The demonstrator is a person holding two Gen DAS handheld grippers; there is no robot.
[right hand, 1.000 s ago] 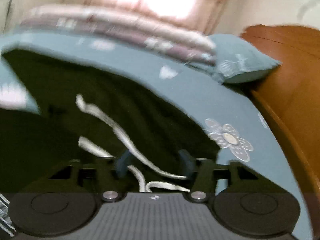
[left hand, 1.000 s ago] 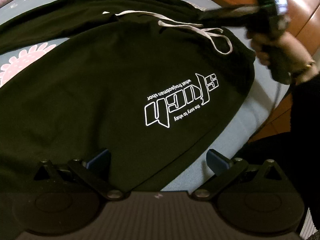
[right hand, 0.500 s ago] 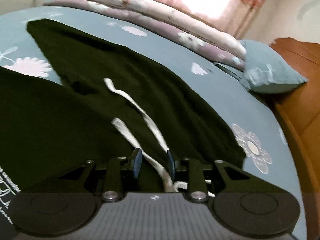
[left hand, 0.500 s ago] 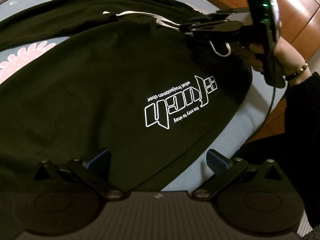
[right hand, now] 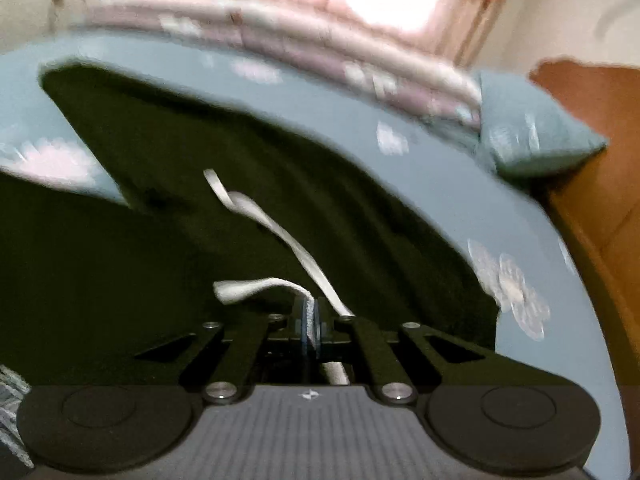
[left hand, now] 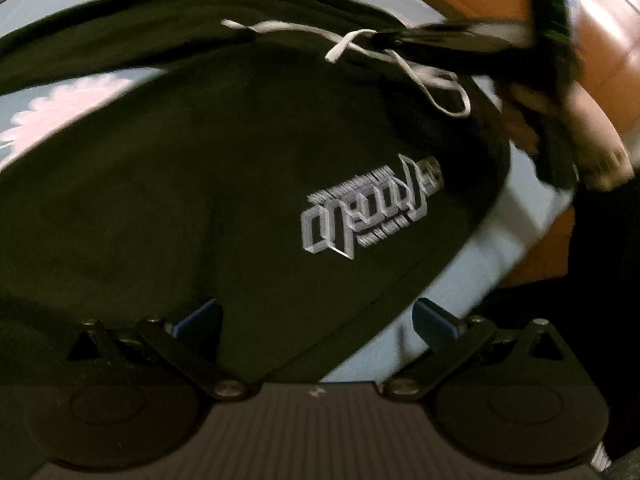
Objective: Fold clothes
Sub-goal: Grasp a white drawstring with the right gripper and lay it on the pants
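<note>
1. At the left of the left wrist view, a pale blue bed sheet (left hand: 132, 76) printed with pink-white flowers shows beside a black garment (left hand: 180, 200) that fills most of the frame, spread flat over the bed.
2. Right of centre, the garment carries a white outlined logo (left hand: 368, 212), blurred and unreadable, upside down to this camera.
3. At its far end a white drawstring (left hand: 424, 76) loops loosely over the black cloth, near the waistband edge.
4. The left gripper (left hand: 316, 320) stands spread wide over the near part of the garment, blue pads well apart; the left pad sits over black cloth, the right over the garment's edge and sheet. Nothing is between them.
5. At the upper right, the right gripper (left hand: 380, 38) reaches in from a blurred hand (left hand: 524, 120), its tip at the drawstring.
6. In the right wrist view, the garment (right hand: 200, 240) runs from the far left toward the gripper, with sheet (right hand: 420, 184) on its right and a blue pillow (right hand: 528, 136) beyond.
7. The drawstring (right hand: 280, 236) runs in two strands down the cloth into the right gripper (right hand: 310, 320), whose jaws have just been closing and now pinch one white strand, pads pressed together on it.
8. At the far right is a wooden bed frame (right hand: 600, 216).
</note>
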